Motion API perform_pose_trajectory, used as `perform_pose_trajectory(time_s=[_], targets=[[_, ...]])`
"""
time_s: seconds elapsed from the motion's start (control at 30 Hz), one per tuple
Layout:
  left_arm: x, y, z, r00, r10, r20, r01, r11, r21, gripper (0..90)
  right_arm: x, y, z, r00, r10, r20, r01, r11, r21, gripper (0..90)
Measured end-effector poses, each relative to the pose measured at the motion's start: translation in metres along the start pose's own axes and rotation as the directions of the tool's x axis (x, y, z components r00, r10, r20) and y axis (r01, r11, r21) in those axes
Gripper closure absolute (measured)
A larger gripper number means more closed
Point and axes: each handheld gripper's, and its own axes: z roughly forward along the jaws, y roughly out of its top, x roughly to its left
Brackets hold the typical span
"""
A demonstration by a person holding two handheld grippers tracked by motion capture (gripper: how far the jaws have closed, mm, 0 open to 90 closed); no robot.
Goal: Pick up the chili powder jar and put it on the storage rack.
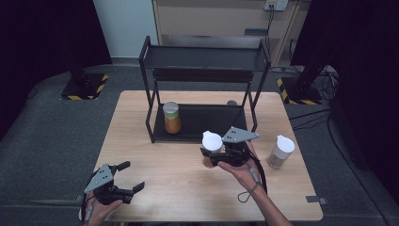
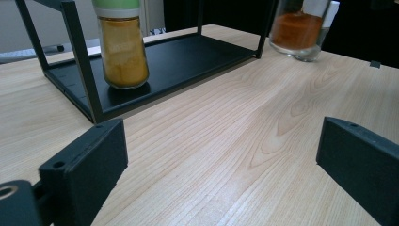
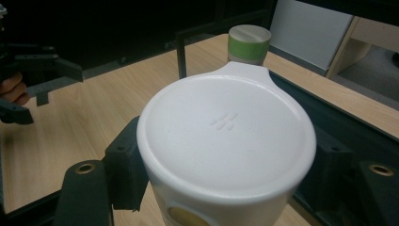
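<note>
- So, my right gripper [image 1: 212, 155] is clamped on a white-lidded spice jar [image 1: 211, 147], a jaw pressed to each side just under the lid, and the jar hangs clear of the wooden table [image 1: 188, 197] just in front of the black two-tier rack [image 1: 202, 70].
- My judgement: the step in hand is carrying this jar onto the rack's lower shelf [image 1: 207, 122], beside the green-lidded jar of yellow spice [image 1: 171, 117] that stands at the shelf's left end.
- I'd keep the jar upright and the squeeze steady (the glass is smooth, so a slack grip could let it slide).
- I'd pass under the top shelf and between the front posts, aiming for bare shelf right of the green-lidded jar, without nudging it.
- My left gripper [image 1: 123, 181] rests low near the table's front left corner, jaws wide apart and holding nothing; it should stay out of the way.
- A second white-lidded jar [image 1: 281, 151] waits on the table to the right.
</note>
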Motion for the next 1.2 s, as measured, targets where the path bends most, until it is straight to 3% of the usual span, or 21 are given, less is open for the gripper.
perform_pose_trajectory(time_s=[0.7, 1.2], targets=[[0.0, 0.0, 0.001, 1.0, 0.002, 0.002, -0.002, 1.0, 0.003, 1.3, -0.025, 0.03, 0.048, 0.9981, 0.008, 0.062, -0.007, 1.0, -0.023, 31.1], [0.0, 0.001, 0.001, 1.0, 0.006, 0.005, -0.006, 1.0, 0.007, 1.4, -0.043, 0.029, 0.089, 0.9931, 0.03, 0.113, -0.028, 0.999, -0.018, 31.1]])
